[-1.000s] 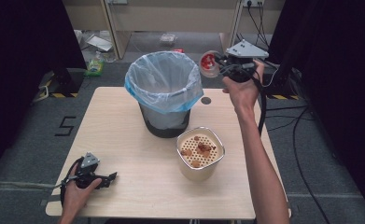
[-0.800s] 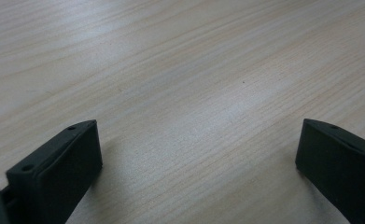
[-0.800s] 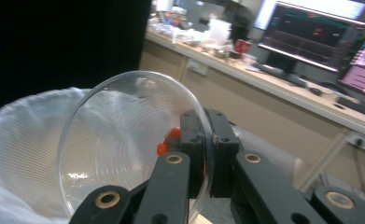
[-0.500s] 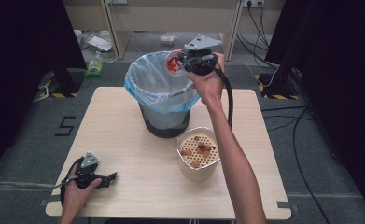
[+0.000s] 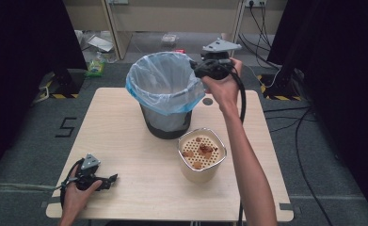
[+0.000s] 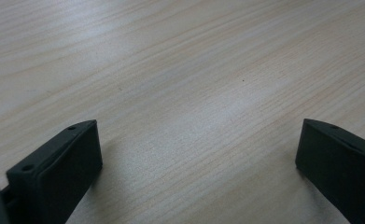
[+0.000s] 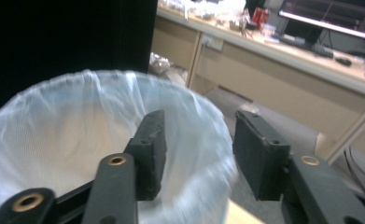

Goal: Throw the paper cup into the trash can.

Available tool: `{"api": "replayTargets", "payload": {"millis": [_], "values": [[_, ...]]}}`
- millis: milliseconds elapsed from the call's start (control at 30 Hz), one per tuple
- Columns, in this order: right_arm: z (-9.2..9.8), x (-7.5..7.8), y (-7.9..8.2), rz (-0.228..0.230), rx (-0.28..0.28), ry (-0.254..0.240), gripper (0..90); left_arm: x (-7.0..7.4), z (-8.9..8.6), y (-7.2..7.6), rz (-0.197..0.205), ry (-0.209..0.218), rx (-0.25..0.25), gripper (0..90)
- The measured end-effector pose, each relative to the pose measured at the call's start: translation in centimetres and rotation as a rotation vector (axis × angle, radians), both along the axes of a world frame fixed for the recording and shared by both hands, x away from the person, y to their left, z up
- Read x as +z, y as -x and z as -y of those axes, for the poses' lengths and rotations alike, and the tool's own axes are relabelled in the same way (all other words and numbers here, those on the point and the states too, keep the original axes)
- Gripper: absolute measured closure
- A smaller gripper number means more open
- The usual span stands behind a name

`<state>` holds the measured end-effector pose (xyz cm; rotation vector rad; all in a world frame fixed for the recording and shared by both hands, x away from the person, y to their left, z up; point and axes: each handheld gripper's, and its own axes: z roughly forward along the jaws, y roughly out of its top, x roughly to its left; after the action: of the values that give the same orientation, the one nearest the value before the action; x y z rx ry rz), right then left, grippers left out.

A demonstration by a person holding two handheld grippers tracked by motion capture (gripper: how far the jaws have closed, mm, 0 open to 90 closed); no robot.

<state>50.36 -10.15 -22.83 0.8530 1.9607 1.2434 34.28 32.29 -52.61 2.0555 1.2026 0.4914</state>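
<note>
The tabletop point(image 5: 125, 136) runs off the near edge of the high view, and the person's left forearm is cut off there too. On it stands a dark bin point(image 5: 165, 96) lined with a pale blue bag; the bag's folded-over rim hides the upper wall of the bin, and what lies at the bottom cannot be made out from either view. In the right gripper view the bag point(image 7: 77, 126) is blurred and its near rim is cut off by the frame.

Near the bin, on the person's side, stands a cream pot point(image 5: 201, 154) with a perforated top carrying brown scraps too small to identify.

The right arm reaches far forward, hand raised at the bin's far right rim. The right gripper point(image 5: 196, 69) points toward the bin mouth; its jaws have just been opening and stand partly apart with nothing between them point(image 7: 199, 149).

The left hand lies at the near left corner, and the left gripper point(image 5: 107, 180) rests low on the wood, jaws wide apart point(image 6: 196, 154) and empty.
</note>
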Motion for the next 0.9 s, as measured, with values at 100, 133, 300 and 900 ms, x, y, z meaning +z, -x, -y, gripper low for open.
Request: {"api": "replayTargets", "payload": {"millis": [100,133,300,900], "values": [[2.4,-0.4,1.0,-0.009,-0.023,-0.018,49.0,0.0,0.0,0.0,0.000,0.000,0.000,0.0],[3.8,-0.8,1.6,-0.018,-0.039,-0.011,47.2,0.0,0.0,0.0,0.000,0.000,0.000,0.0],[6.7,-2.0,3.1,-0.034,-0.070,0.004,42.8,0.0,0.0,0.0,0.000,0.000,0.000,0.0],[12.8,-8.8,8.7,-0.066,-0.142,0.007,38.5,0.0,0.0,0.0,-0.001,-0.001,0.000,0.0]]}}
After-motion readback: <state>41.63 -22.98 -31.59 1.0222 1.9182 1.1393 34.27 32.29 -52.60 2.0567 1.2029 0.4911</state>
